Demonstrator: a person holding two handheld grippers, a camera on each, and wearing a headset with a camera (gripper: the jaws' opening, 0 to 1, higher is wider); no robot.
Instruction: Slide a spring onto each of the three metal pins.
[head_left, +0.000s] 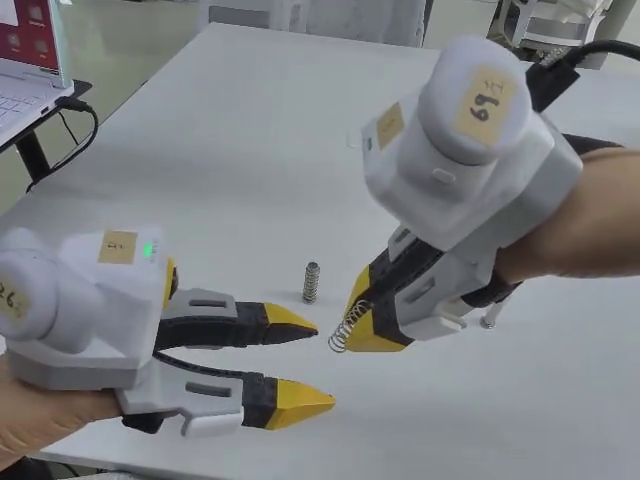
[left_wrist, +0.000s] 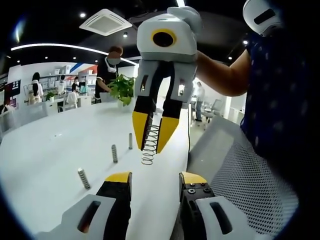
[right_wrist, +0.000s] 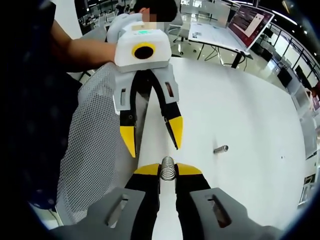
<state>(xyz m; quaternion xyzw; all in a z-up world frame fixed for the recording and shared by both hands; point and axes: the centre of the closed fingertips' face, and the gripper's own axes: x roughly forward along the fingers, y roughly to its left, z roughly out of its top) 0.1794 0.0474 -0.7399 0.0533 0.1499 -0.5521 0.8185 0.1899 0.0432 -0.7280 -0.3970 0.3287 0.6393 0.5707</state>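
Nearest to me, by the near edge of the wide white table (head_left: 250, 150), is the left gripper (head_left: 322, 365), white with black jaws and yellow tips. Its jaws are spread wide and hold nothing. Just past its tips is the small coil spring (head_left: 341, 336) of thin silver wire. The right gripper (head_left: 360, 318), white with the same black and yellow jaws, pinches it by one end. The free end sticks out past those tips, so the spring's long line runs along the right gripper's jaws. It leans down and points at the left gripper, not straight up. A little farther in from the edge stands a short grey metal pin that wears a spring (head_left: 311, 282). It is upright and close to both grippers. In the left gripper view the pins stand in a row, and the farthest one looks like a bare pin (left_wrist: 130, 141), though it is small. I think it is the thin one beside the right gripper's body in the head view. If so, the spring points away from it. The right gripper is nearer, and it must tip the spring upright over that pin.
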